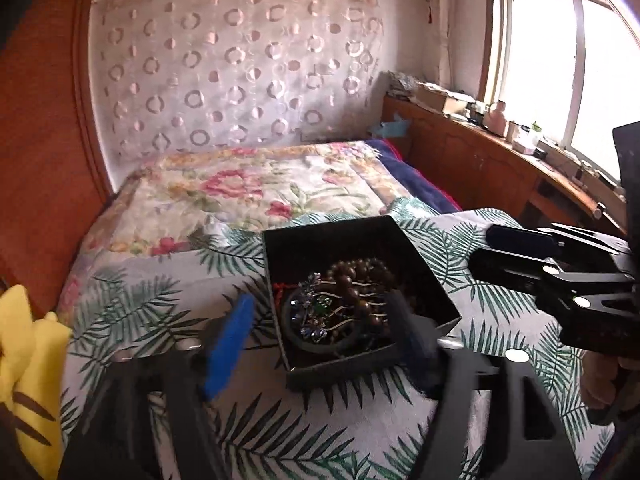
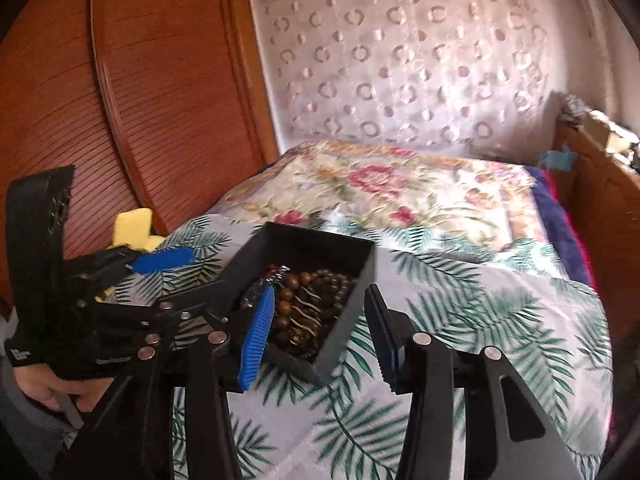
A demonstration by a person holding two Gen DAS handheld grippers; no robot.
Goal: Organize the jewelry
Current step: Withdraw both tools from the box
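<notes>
A black open box (image 1: 320,236) (image 2: 304,240) stands on a palm-leaf cloth (image 1: 160,312) on the bed. In it lie brown wooden bead strings (image 1: 360,276) (image 2: 304,284), a black bangle (image 1: 320,346), a blue-green crystal brooch (image 1: 316,304) and wavy silver pins. My left gripper (image 1: 324,344) (image 2: 188,280) is open wide around the box's near corner, its blue pad (image 1: 230,344) clear of the box's wall. My right gripper (image 2: 320,340) (image 1: 482,248) is open astride the box's right wall, one blue pad (image 2: 256,340) over the beads, the other outside and apart from the wall.
A floral quilt (image 1: 248,192) covers the bed behind the box. A yellow plush item (image 1: 24,360) (image 2: 134,222) lies to the left by the wooden wardrobe (image 2: 120,100). A cluttered wooden shelf (image 1: 500,136) runs under the window on the right. A person's hand (image 2: 48,392) holds the left gripper.
</notes>
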